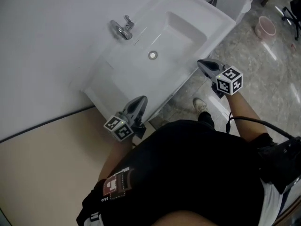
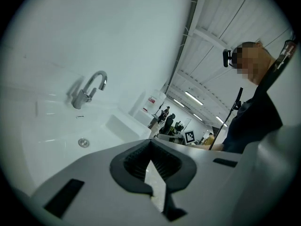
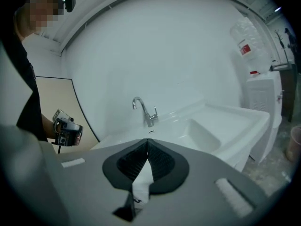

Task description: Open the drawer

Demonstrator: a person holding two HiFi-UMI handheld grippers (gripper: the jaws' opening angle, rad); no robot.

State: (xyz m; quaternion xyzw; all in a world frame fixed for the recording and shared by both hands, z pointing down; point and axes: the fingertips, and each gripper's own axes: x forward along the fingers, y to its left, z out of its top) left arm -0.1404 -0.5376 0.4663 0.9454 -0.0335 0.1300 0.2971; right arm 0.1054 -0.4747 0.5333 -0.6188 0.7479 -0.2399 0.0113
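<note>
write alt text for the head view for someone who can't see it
Looking steeply down, a person in a black top stands at a white sink, holding the left gripper and the right gripper near its front edge, both shut and empty. A chrome tap sits at its back; a pink bucket stands on the stone floor.

Count from here:
- one sink (image 1: 109,74), one tap (image 1: 123,28), one drain (image 1: 152,55)
- two grippers: left gripper (image 1: 141,99), right gripper (image 1: 202,63)
- two marker cubes: left cube (image 1: 118,126), right cube (image 1: 230,80)
- one pink bucket (image 1: 265,27)
- one shoe (image 1: 200,105) showing
- one person (image 1: 188,173) holding both grippers
- one white unit (image 3: 263,107) past the sink, with one bottle (image 3: 247,36) on top
- at least two people far back, too small to count for sure
</note>
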